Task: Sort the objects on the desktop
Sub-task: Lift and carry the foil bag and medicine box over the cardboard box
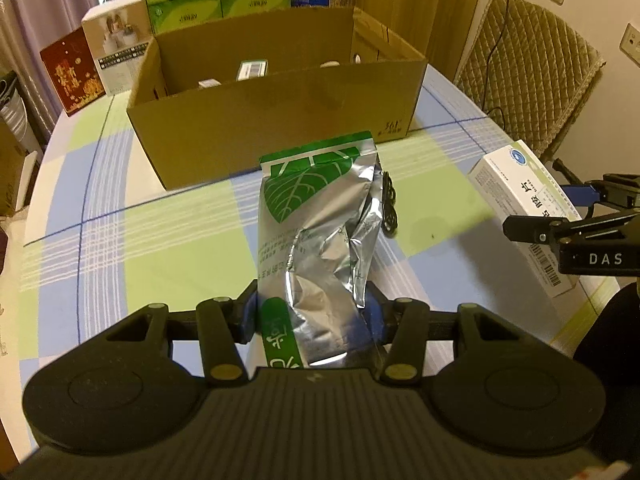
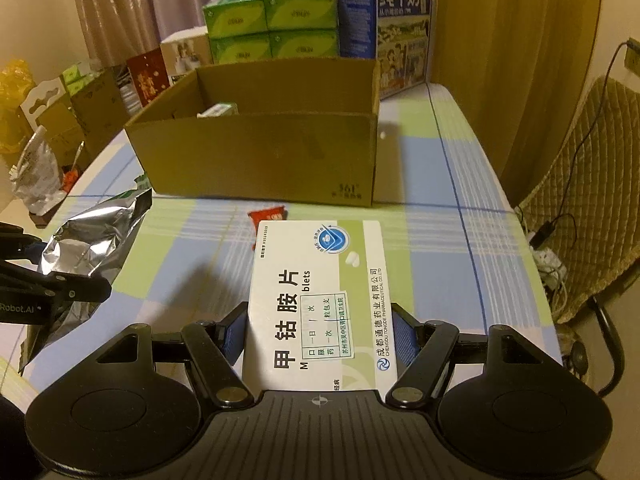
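Note:
My left gripper (image 1: 314,316) is shut on a crumpled silver foil bag with a green leaf print (image 1: 316,216), held up above the checked tablecloth. The same foil bag (image 2: 92,240) shows at the left of the right wrist view. My right gripper (image 2: 320,332) is shut on a white medicine box with black Chinese print (image 2: 320,296), also lifted off the table. That medicine box (image 1: 528,200) and the right gripper (image 1: 568,232) appear at the right edge of the left wrist view. Beyond both stands an open cardboard box (image 1: 276,112), (image 2: 260,148) with a few small packs inside.
A small red sachet (image 2: 268,216) lies on the cloth in front of the cardboard box. A black cable (image 1: 390,208) lies behind the foil bag. Green cartons (image 2: 272,20) and a blue milk carton (image 2: 384,16) are stacked behind. A quilted chair (image 1: 528,76) stands to the right.

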Available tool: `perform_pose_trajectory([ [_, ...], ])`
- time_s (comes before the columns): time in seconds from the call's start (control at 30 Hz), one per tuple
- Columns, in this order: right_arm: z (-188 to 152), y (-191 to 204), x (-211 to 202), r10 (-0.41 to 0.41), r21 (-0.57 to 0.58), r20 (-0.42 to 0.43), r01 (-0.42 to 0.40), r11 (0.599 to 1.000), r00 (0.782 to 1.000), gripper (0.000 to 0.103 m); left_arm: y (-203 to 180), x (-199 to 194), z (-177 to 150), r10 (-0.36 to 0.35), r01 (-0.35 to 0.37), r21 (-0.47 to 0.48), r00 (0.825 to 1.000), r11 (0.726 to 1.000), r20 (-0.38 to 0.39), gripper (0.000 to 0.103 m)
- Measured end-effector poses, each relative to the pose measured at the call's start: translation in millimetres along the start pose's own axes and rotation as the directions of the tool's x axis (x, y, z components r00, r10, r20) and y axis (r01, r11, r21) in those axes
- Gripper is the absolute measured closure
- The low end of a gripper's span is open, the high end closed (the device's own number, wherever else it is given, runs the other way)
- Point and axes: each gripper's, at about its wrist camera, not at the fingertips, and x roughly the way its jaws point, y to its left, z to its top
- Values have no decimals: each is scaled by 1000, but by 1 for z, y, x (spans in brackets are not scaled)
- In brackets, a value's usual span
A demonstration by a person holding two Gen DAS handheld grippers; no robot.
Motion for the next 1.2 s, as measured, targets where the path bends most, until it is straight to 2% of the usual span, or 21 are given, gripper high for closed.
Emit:
perform_pose_trajectory([
  [0.27, 19, 3, -9, 4, -14, 31, -3, 1000, 1000, 35, 5, -12, 10, 0, 0, -6, 1000, 1000, 11, 57],
  [0.47, 46, 2, -13, 0, -45, 66, 3, 999, 998, 35, 15, -21, 33, 12, -12, -3, 1000, 1000, 20, 57],
  [0.83, 112, 8, 1, 10, -115, 116, 4, 993, 993, 35, 47, -23, 109, 50, -50, 9, 998, 999, 35, 57],
  [1.2, 185, 5, 56, 22, -128, 119, -6, 992, 993, 35, 97, 15, 188, 108, -107, -26, 994, 994, 30, 57],
])
